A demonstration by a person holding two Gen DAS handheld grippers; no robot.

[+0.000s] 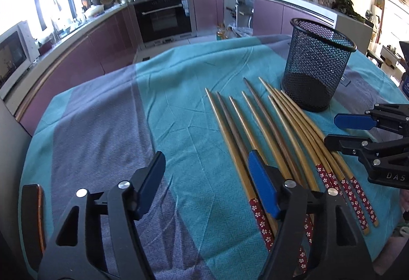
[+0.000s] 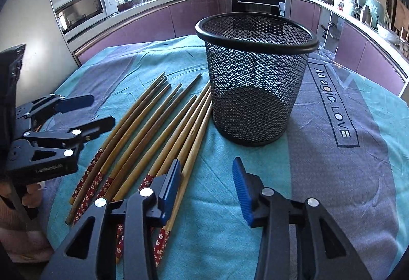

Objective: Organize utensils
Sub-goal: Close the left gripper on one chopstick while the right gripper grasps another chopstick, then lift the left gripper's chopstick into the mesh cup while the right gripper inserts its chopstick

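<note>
Several chopsticks [image 2: 153, 131] beneath hand-held gripper [image 2: 207, 190]

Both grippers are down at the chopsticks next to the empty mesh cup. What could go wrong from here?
1. The chopsticks lie packed side by side, some crossing, so closing the right gripper may pinch several or flick neighbours away.
2. The left gripper works the same bundle, close to the right one; they could collide.
3. The mesh cup looks light and sits against the outermost chopsticks; dragging one might tip it.
</note>
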